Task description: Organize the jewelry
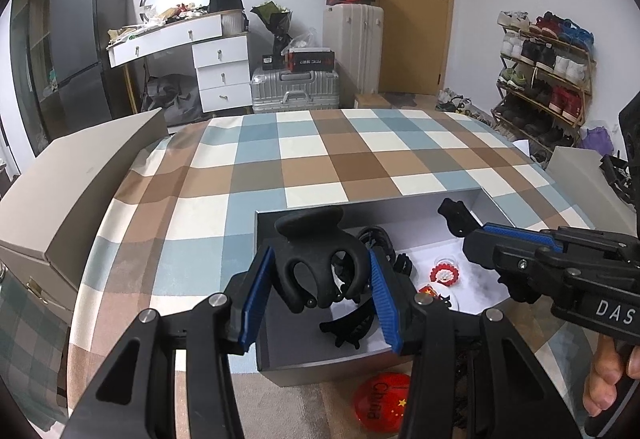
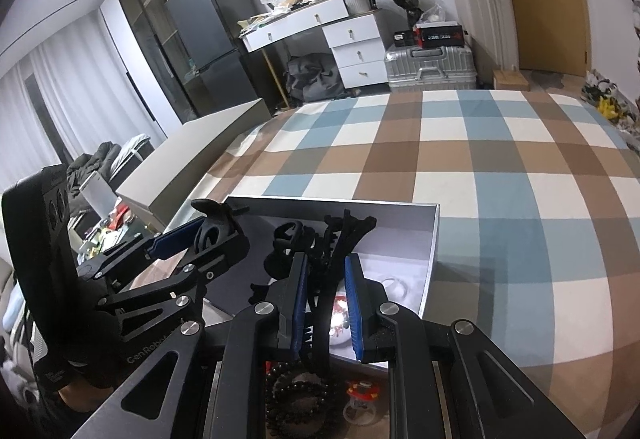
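Observation:
My left gripper (image 1: 320, 275) is shut on a large black hair claw clip (image 1: 320, 259) and holds it above the open grey box (image 1: 360, 199). It also shows in the right wrist view (image 2: 200, 235) with the clip (image 2: 212, 227). My right gripper (image 2: 326, 291) is shut on a long black toothed hair clip (image 2: 340, 239) over the box (image 2: 434, 239); in the left wrist view (image 1: 468, 235) that clip's end (image 1: 456, 215) sticks out past its tips. Black hair clips (image 1: 352, 327) and a red beaded piece (image 1: 444, 273) lie in the box.
The box stands on a checked blue, brown and white cloth (image 1: 320, 159). A red round badge (image 1: 384, 403) lies in front of the box. A black bead bracelet (image 2: 296, 399) and a small red ornament (image 2: 362, 391) lie under my right gripper. The box lid (image 1: 80, 175) stands at left.

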### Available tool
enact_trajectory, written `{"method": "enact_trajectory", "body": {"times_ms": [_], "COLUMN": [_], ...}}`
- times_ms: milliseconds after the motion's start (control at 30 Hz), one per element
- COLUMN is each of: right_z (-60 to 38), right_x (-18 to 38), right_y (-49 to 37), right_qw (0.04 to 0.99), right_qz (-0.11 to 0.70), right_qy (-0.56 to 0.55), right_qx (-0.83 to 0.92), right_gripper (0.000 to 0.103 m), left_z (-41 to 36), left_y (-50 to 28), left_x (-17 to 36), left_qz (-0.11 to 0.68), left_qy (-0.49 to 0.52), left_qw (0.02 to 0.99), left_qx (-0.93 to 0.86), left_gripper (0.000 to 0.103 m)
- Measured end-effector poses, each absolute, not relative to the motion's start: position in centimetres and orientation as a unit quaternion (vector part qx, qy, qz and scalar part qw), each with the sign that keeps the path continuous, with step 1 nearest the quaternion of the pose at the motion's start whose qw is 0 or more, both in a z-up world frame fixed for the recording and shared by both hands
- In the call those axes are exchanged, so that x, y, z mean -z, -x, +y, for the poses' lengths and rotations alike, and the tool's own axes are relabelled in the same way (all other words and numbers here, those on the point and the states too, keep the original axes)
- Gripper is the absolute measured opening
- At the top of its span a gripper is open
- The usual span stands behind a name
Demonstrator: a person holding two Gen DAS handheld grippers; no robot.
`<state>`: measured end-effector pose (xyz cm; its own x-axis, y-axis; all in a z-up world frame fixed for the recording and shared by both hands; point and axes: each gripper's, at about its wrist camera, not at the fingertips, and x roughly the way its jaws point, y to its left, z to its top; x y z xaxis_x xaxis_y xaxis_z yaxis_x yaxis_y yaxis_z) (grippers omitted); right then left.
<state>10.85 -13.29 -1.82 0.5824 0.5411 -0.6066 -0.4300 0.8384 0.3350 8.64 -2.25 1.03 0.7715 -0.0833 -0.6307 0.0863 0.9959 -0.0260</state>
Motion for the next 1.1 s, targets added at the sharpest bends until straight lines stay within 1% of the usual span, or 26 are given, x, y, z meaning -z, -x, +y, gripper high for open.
{"method": "enact_trajectory", "body": {"times_ms": [333, 500, 600, 633, 667, 700, 733, 767, 800, 867, 900, 933, 967, 1000, 1033, 1067, 1100], "right_z": [-13.1, -13.3, -13.8, -13.9, -14.2, -14.4, -14.6, -14.8, -15.0, -15.3, -15.4, -15.7, -15.8, -16.0, -16.3, -16.4, -16.4], "right_x": [1.7, 1.3, 0.9, 0.8, 0.6, 0.4, 0.2, -0.1, -0.2, -0.6, -0.7, -0.9, -1.0, -1.0, -1.1, -1.0, -1.0], "right_y": [-10.6, -10.1, -9.7, -9.6, -9.4, -9.2, -9.0, -8.7, -8.5, -8.1, -7.9, -7.5, -7.3, -7.1, -6.8, -6.6, -6.4], "right_qw": [0.888, 0.895, 0.898, 0.900, 0.903, 0.906, 0.908, 0.909, 0.910, 0.913, 0.913, 0.913, 0.913, 0.913, 0.914, 0.914, 0.915], "right_qz": [0.361, 0.343, 0.335, 0.332, 0.325, 0.319, 0.313, 0.309, 0.306, 0.302, 0.300, 0.299, 0.298, 0.298, 0.298, 0.298, 0.301], "right_qy": [-0.074, -0.073, -0.076, -0.076, -0.075, -0.075, -0.075, -0.072, -0.069, -0.060, -0.058, -0.056, -0.056, -0.057, -0.058, -0.055, -0.051], "right_qx": [-0.274, -0.278, -0.274, -0.272, -0.270, -0.268, -0.269, -0.271, -0.272, -0.270, -0.270, -0.271, -0.272, -0.273, -0.271, -0.268, -0.263], "right_gripper": [0.017, 0.020, 0.026, 0.031, 0.039, 0.043, 0.049, 0.053, 0.056, 0.076, 0.081, 0.090, 0.096, 0.098, 0.103, 0.103, 0.103], "left_z": [-2.5, -2.6, -2.8, -2.8, -2.8, -2.8, -2.7, -2.7, -2.6, -2.6, -2.7, -2.7, -2.8, -2.8, -2.8, -2.7, -2.6], "left_y": [-8.5, -8.1, -8.0, -7.9, -7.7, -7.6, -7.3, -7.2, -7.0, -6.6, -6.3, -6.0, -5.8, -5.5, -5.1, -4.8, -4.4], "left_x": [-0.9, -1.3, -1.6, -1.7, -1.9, -2.0, -2.2, -2.4, -2.5, -2.9, -3.1, -3.3, -3.4, -3.5, -3.6, -3.6, -3.6], "left_qz": [0.337, 0.331, 0.332, 0.331, 0.329, 0.328, 0.328, 0.327, 0.326, 0.320, 0.317, 0.313, 0.310, 0.306, 0.301, 0.298, 0.296], "left_qy": [-0.004, 0.000, -0.006, -0.007, -0.007, -0.005, -0.001, 0.003, 0.006, 0.006, 0.004, -0.001, -0.006, -0.011, -0.017, -0.021, -0.022], "left_qw": [0.940, 0.941, 0.941, 0.942, 0.943, 0.943, 0.943, 0.943, 0.943, 0.945, 0.946, 0.948, 0.949, 0.950, 0.952, 0.953, 0.954], "left_qx": [0.055, 0.065, 0.061, 0.060, 0.059, 0.060, 0.063, 0.065, 0.065, 0.063, 0.061, 0.059, 0.057, 0.055, 0.051, 0.046, 0.041], "left_gripper": [0.042, 0.042, 0.043, 0.048, 0.056, 0.061, 0.070, 0.076, 0.078, 0.081, 0.081, 0.082, 0.086, 0.088, 0.094, 0.102, 0.102]}}
